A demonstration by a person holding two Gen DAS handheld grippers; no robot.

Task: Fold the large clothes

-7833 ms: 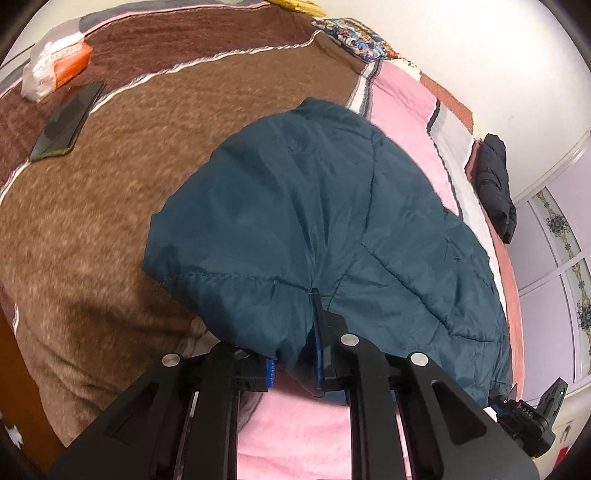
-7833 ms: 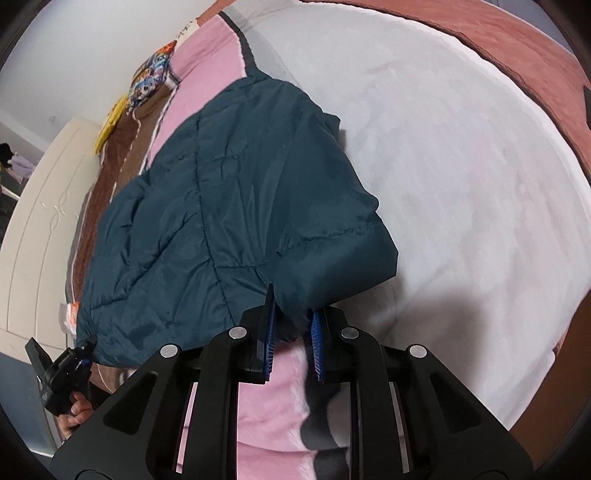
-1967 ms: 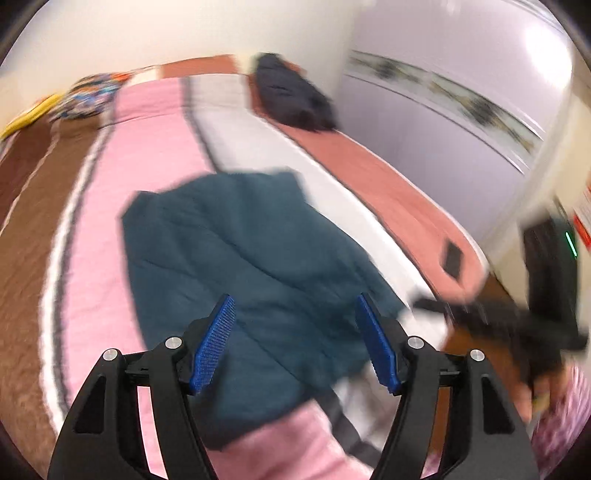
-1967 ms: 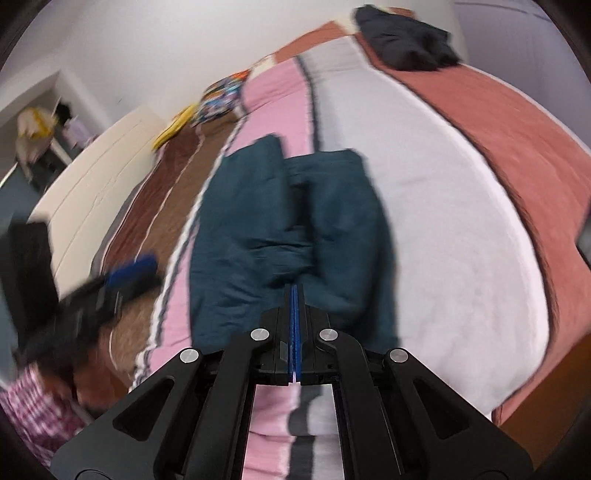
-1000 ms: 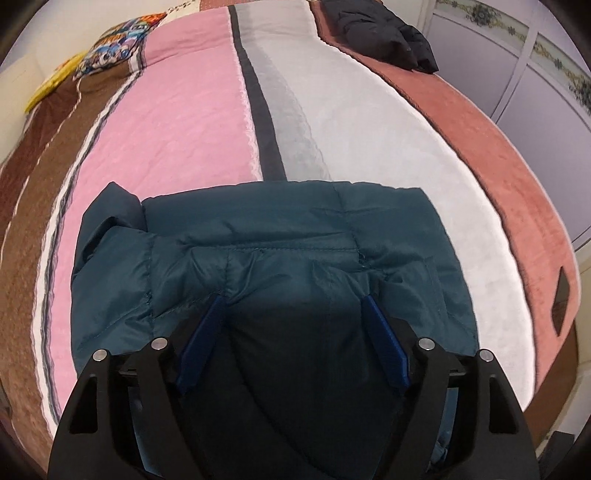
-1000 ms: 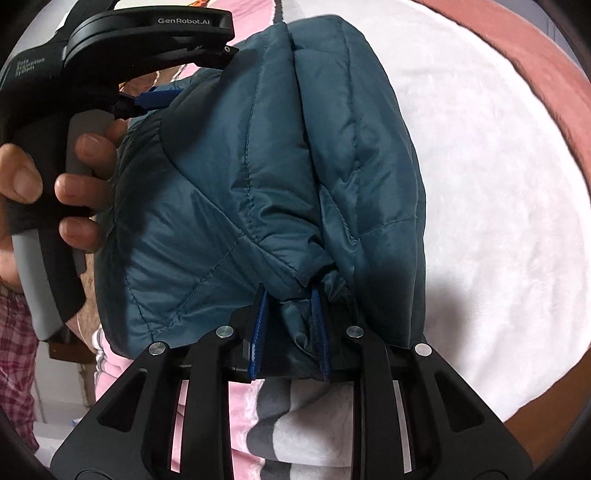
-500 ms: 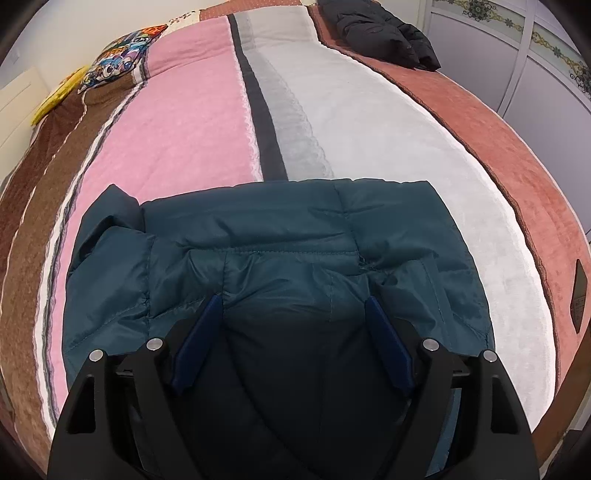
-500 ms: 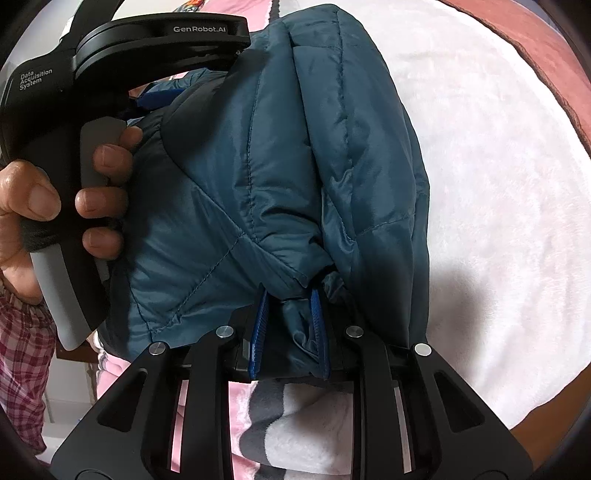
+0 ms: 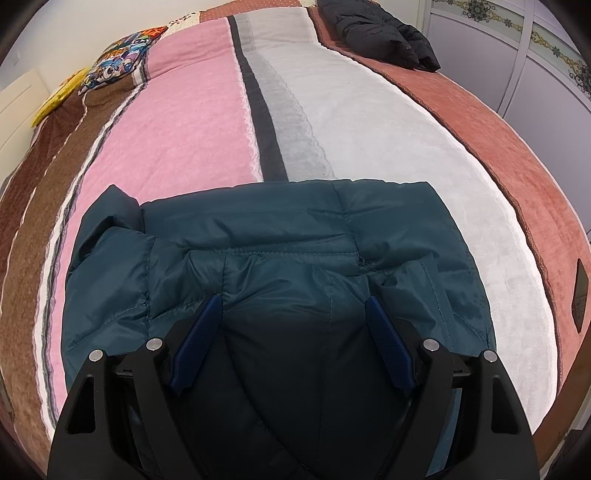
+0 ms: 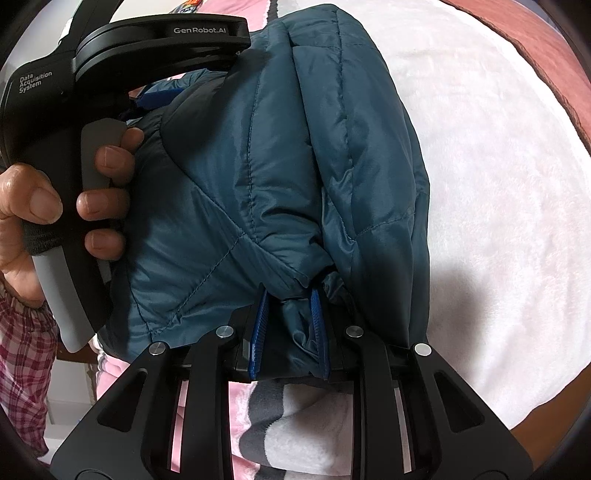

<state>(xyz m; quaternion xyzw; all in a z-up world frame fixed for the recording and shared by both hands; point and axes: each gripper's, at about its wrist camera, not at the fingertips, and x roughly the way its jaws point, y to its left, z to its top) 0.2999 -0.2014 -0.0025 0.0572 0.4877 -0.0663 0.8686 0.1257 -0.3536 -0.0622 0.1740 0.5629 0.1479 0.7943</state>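
folded teal jacket (image 9: 280, 236) on bed (image 9: 369, 122): right hand-held gripper (image 10: 288, 295) pinching near edge, left hand-held gripper (image 9: 291, 306) wide over top layer; best closed before lifting both corners evenly.

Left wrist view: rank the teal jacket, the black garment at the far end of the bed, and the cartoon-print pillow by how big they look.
1. teal jacket, by far
2. black garment
3. cartoon-print pillow

The last two look close in size; the jacket is also much nearer the camera.

The left gripper (image 9: 293, 317) points steeply down, jaws spread wide. The right gripper (image 10: 289, 314), at six o'clock, pinches a bunch of jacket (image 10: 280, 177).
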